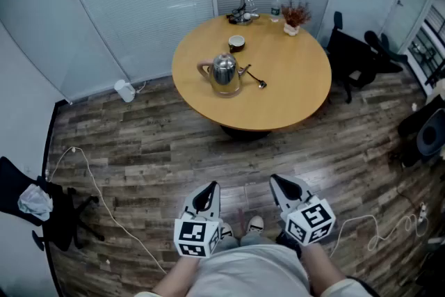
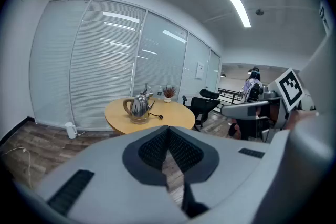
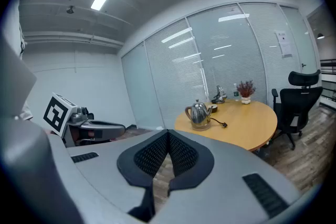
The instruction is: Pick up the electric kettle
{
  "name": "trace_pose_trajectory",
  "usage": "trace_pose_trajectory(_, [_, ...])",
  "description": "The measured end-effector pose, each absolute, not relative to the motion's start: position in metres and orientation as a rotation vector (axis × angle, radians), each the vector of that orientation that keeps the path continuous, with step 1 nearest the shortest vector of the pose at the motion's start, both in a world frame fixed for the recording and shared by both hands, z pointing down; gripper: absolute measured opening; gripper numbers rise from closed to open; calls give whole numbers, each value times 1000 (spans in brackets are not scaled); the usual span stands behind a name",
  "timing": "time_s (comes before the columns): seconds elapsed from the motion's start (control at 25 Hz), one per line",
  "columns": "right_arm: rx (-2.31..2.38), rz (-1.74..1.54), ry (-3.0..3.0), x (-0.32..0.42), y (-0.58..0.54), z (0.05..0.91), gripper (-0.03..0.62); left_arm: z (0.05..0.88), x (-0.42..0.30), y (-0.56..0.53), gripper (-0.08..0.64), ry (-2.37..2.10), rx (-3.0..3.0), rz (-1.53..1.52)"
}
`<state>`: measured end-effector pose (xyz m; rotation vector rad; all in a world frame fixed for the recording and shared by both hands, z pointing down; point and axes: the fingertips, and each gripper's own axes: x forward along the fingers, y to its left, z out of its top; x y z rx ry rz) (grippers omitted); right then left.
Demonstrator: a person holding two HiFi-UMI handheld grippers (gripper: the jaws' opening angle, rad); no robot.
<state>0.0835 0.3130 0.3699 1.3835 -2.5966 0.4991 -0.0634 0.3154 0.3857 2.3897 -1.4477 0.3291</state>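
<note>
A shiny steel electric kettle (image 1: 224, 71) with a tan handle stands on its base on the round wooden table (image 1: 299, 87), left of centre; its cord and plug (image 1: 256, 78) lie beside it. The kettle (image 2: 139, 107) shows small and far off in the left gripper view, and likewise the kettle (image 3: 198, 113) in the right gripper view. My left gripper (image 1: 206, 197) and right gripper (image 1: 284, 187) are held low near my body, well short of the table. Both are shut with nothing between the jaws.
On the table's far side stand a dark bowl (image 1: 237, 43), a bottle (image 1: 276, 7), a small potted plant (image 1: 294, 16) and a metal object (image 1: 245, 10). Black office chairs (image 1: 361, 55) stand at the right, another chair (image 1: 42, 209) at the left. Cables (image 1: 90, 184) lie on the wooden floor.
</note>
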Motion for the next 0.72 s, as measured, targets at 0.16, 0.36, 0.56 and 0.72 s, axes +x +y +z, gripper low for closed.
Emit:
trace_pose_trajectory(0.16, [1378, 498, -2598, 83, 314, 371, 31, 385, -63, 316, 3, -1444, 2393, 327])
trace_pose_trajectory(0.36, [1376, 495, -2593, 81, 313, 372, 31, 385, -66, 315, 3, -1437, 2396, 329])
trace_pose_trajectory(0.56, [1385, 511, -2615, 76, 314, 367, 32, 382, -71, 318, 3, -1427, 2413, 326])
trace_pose_trajectory(0.72, [1418, 505, -2607, 73, 313, 366, 32, 379, -79, 318, 3, -1430, 2424, 318])
